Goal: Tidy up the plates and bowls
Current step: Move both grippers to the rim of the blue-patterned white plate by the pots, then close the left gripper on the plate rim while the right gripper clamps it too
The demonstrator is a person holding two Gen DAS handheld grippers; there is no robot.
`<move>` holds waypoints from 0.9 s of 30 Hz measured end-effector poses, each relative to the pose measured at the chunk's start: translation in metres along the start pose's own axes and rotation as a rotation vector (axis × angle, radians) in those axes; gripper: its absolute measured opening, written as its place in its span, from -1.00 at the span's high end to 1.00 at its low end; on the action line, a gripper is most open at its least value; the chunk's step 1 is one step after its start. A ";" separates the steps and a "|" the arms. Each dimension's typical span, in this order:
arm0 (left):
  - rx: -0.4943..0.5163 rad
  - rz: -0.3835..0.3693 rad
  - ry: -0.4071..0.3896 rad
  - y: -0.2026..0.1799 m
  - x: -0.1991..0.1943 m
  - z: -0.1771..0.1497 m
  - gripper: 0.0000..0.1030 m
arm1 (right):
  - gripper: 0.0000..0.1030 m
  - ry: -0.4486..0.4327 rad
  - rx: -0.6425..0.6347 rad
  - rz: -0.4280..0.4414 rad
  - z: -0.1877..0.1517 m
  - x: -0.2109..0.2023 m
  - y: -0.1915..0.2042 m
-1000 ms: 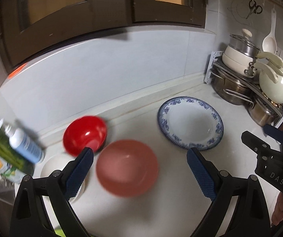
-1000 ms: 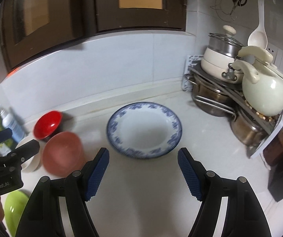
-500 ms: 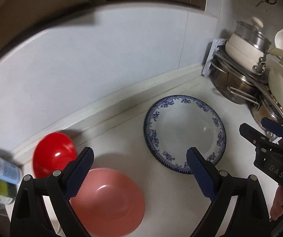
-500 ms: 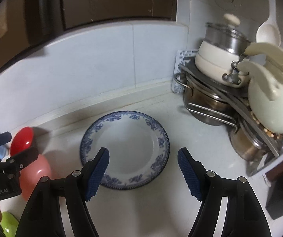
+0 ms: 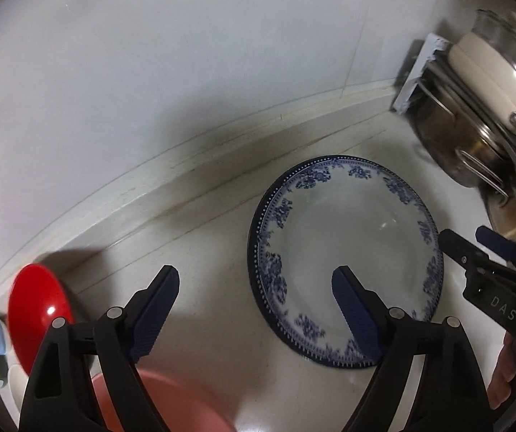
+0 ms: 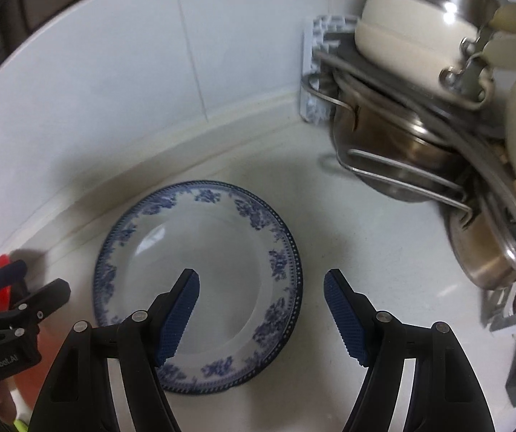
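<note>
Grippers had both dropped toward the counter [image 5: 193, 342] and moved in over the blue-patterned plate [image 5: 344, 252], which a second earlier lay well ahead of them and now filled the lower middle of both wrist views. The left gripper [image 5: 254, 280] had just been narrowing its jaws, yet they stood apart with nothing pressed between them: one fingertip hung over the bare counter, the other over the plate's near-left part, so the left rim lay in the gap. The right gripper [image 6: 261, 280] stood apart too, unchanged in width, straddling the plate's right rim, one pad above the well and one above the counter beside it.

That pointed, in my judgement, to a two-handed lift of the plate as the step in hand, with no grip yet made.

The plate lay flat, face up, near the wall. Being round, it had no long axis. The red bowl [image 5: 38, 316] and pink bowl [image 5: 171, 406] sat well to its left, the pots [image 6: 395, 151] to its right.
</note>
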State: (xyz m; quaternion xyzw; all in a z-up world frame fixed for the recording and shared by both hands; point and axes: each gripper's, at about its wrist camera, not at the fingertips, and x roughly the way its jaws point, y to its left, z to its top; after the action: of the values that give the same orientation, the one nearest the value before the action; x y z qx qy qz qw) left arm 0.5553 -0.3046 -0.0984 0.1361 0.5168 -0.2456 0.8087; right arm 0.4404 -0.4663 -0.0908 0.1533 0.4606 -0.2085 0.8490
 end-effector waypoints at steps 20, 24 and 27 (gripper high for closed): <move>-0.084 -0.041 0.169 0.002 0.065 0.014 -0.31 | -0.22 0.124 0.070 0.000 0.006 0.061 -0.014; -0.075 -0.032 0.169 0.002 0.067 0.016 -0.27 | -0.15 0.150 0.078 0.013 0.004 0.069 -0.015; -0.078 -0.033 0.176 0.004 0.070 0.016 -0.22 | -0.10 0.151 0.069 0.013 0.003 0.071 -0.015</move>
State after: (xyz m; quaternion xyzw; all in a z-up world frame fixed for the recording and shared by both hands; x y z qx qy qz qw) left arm 0.5936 -0.3271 -0.1545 0.1172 0.5972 -0.2259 0.7607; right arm 0.4700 -0.4954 -0.1501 0.2007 0.5149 -0.2067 0.8074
